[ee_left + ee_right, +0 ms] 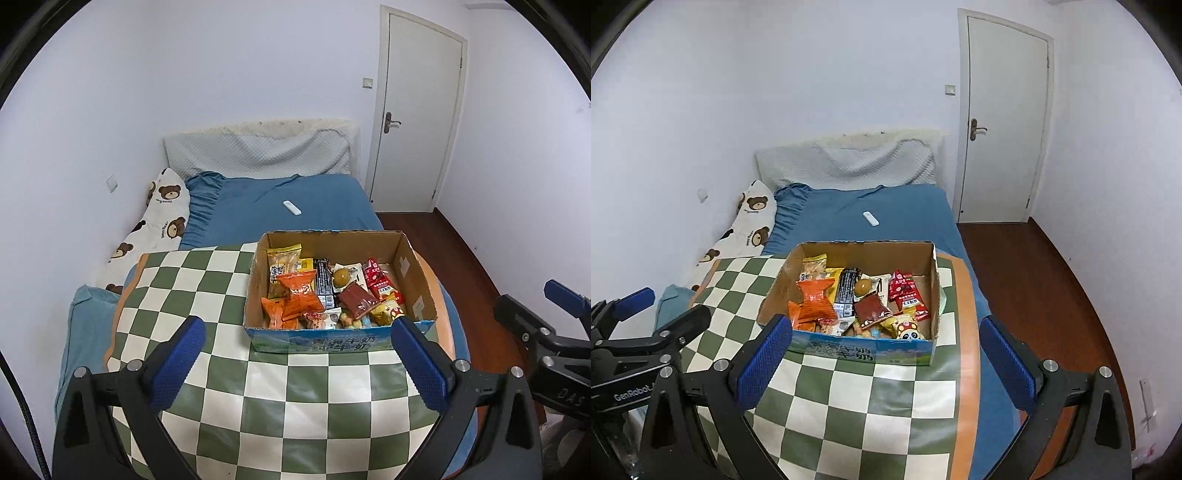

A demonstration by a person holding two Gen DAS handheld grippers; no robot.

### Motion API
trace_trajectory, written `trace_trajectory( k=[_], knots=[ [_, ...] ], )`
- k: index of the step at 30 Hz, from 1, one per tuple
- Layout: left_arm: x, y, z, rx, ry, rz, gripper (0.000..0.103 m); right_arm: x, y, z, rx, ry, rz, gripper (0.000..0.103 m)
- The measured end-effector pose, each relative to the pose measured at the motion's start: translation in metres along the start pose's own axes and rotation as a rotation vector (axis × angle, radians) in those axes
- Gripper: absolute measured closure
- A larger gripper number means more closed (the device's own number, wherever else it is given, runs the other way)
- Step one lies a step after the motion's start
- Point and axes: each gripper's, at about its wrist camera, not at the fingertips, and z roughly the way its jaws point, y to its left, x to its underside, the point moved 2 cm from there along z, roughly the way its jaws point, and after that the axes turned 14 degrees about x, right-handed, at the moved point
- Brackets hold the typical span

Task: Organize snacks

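Cardboard snack box on checkered cloth; left gripper and right gripper gape empty.

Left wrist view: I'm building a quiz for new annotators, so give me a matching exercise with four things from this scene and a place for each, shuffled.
Things:
1. orange snack packet
2. white remote
3. cardboard box
4. bear-print pillow

Places:
A. on the checkered cloth
B. along the wall, left of the blue sheet
C. inside the box, left part
D. lying on the blue sheet

Pairs: 1-C, 2-D, 3-A, 4-B
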Motion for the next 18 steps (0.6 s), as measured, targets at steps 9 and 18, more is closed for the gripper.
trace_trajectory(
  k=[9, 18],
  knots=[
    [-0.008, 0.011, 0.045, -0.040, 0.036, -0.020, 0.000, -0.001, 0.002, 0.055, 0.039, 0.029, 0.030, 0.000],
    [-0.009, 0.022, 0.086, -0.071, 0.092, -0.028, 0.000, 0.000, 0.008, 0.102, 0.063, 0.077, 0.028, 0.000]
  ],
)
